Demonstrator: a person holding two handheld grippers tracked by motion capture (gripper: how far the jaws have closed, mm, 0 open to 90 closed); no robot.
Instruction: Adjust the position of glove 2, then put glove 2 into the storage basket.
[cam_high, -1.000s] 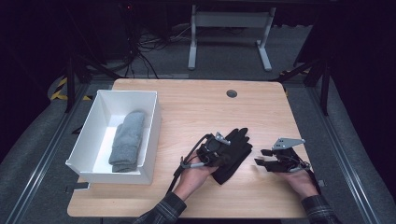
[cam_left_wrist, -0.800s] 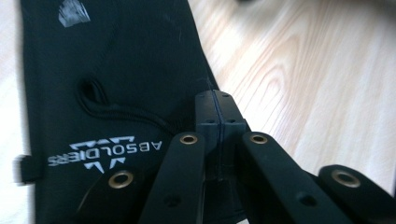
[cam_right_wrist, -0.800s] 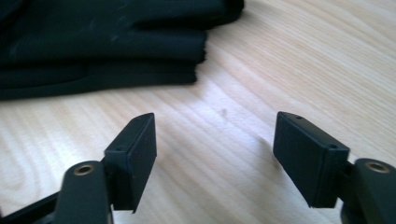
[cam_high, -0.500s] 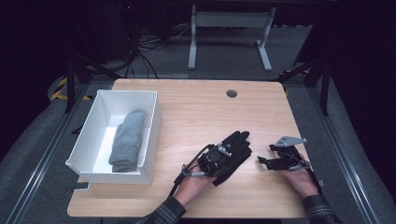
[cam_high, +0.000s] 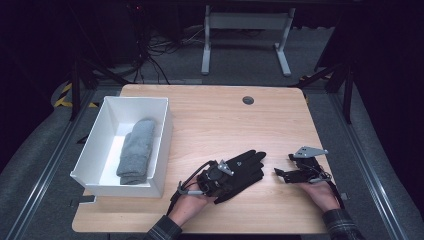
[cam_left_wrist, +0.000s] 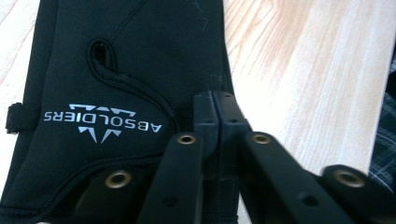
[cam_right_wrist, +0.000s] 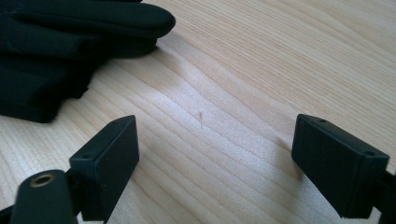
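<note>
Right gripper (cam_right_wrist: 215, 154) low over wooden tabletop (cam_right_wrist: 261, 70), jaws spread wide, nothing between. Black glove (cam_right_wrist: 70, 42) lies upper left, fingertips just beyond the left jaw.

Light wooden table top (cam_high: 215, 120) was brightly lit from above; surroundings stayed dark; near black gripper jaws were blurred
</note>
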